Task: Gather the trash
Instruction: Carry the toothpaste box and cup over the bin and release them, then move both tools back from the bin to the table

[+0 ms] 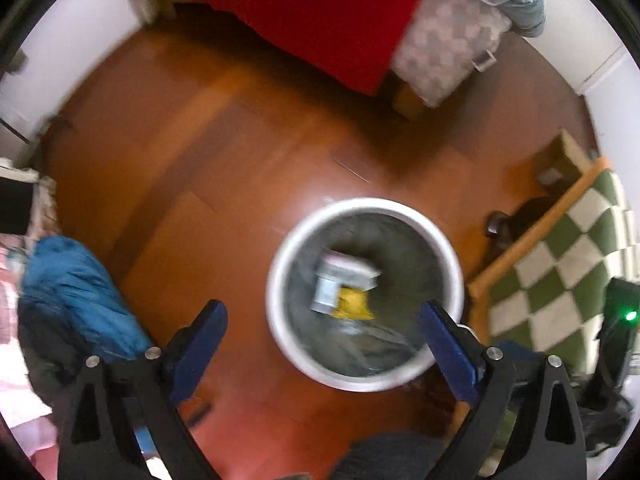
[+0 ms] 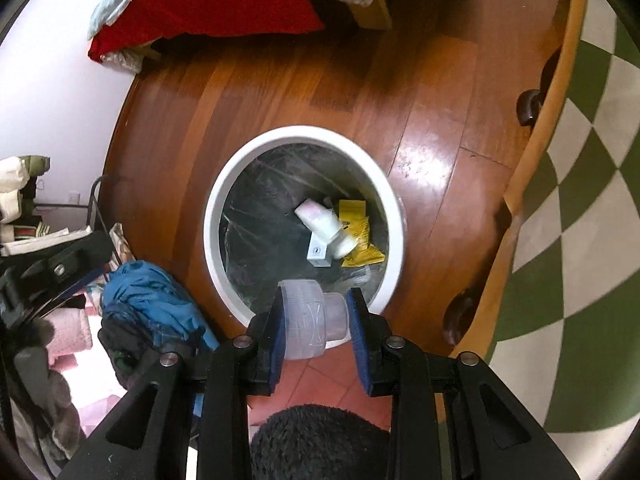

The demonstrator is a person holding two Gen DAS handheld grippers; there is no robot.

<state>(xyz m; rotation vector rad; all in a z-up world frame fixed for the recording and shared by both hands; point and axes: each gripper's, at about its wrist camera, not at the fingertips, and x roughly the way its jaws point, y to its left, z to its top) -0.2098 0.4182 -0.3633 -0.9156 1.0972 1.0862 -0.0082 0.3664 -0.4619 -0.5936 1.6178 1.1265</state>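
A round white trash bin (image 2: 224,184) with a dark liner stands on the wooden floor. Inside lie a yellow packet (image 2: 358,236), a white tube and a small grey box (image 2: 318,254). My right gripper (image 2: 318,320) is shut on a translucent plastic bottle (image 2: 308,316) and holds it over the bin's near rim. In the left wrist view the bin (image 1: 280,248) sits ahead, blurred, with the yellow packet (image 1: 354,304) inside. My left gripper (image 1: 320,320) is open and empty above the floor at the bin's near edge.
A bed with a red cover (image 1: 320,12) stands at the back. A blue jacket (image 2: 148,296) and piled clothes lie to the left. A green-and-white checked mat (image 2: 580,200) with a wooden edge lies to the right. A dark fuzzy slipper (image 2: 320,440) is at the bottom.
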